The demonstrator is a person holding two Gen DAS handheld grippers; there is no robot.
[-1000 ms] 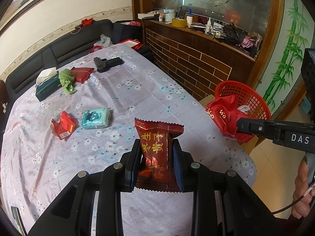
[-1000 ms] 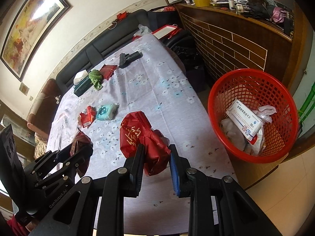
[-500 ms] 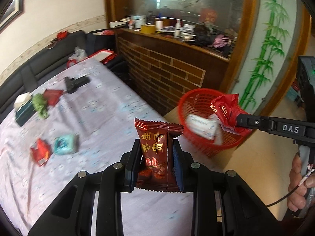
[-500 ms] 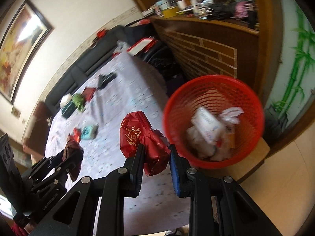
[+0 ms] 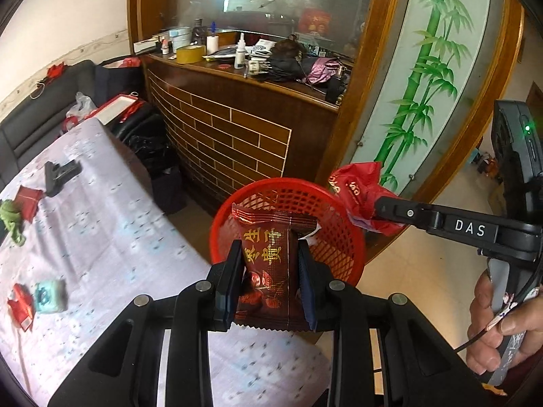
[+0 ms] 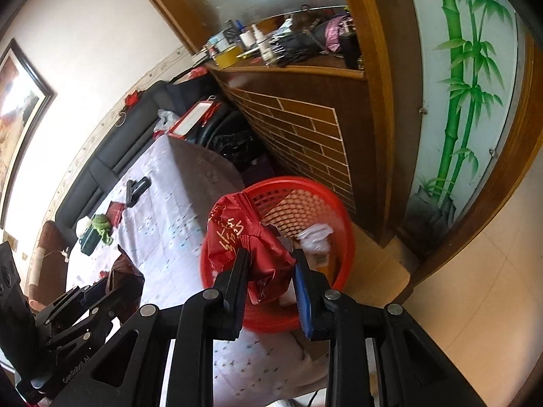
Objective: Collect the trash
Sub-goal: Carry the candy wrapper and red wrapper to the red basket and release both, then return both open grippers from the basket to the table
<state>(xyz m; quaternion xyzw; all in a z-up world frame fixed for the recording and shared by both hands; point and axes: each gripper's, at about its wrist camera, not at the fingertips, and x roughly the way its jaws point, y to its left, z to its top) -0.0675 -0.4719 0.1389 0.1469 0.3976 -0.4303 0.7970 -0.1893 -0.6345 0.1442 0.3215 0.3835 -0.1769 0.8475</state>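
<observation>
Gripping a dark red snack packet (image 5: 271, 264), your left gripper (image 5: 271, 281) jaws clamp it before the red basket (image 5: 336, 234); your right gripper (image 6: 271, 278) jaws pinch a crumpled red wrapper (image 6: 247, 247) above the basket.

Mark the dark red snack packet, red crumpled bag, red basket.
dark red snack packet (image 5: 269, 254), left wrist view, printed front.
red crumpled bag (image 6: 237, 237), right wrist view, lettered side.
red basket (image 5: 339, 203), left wrist view, far rim.

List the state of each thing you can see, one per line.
Left tool: shut on dark red snack packet, upright.
Right tool: shut on crumpled red wrapper, above basket.
Red basket: upright, holds trash.
Teal packet: lying on table.
</observation>
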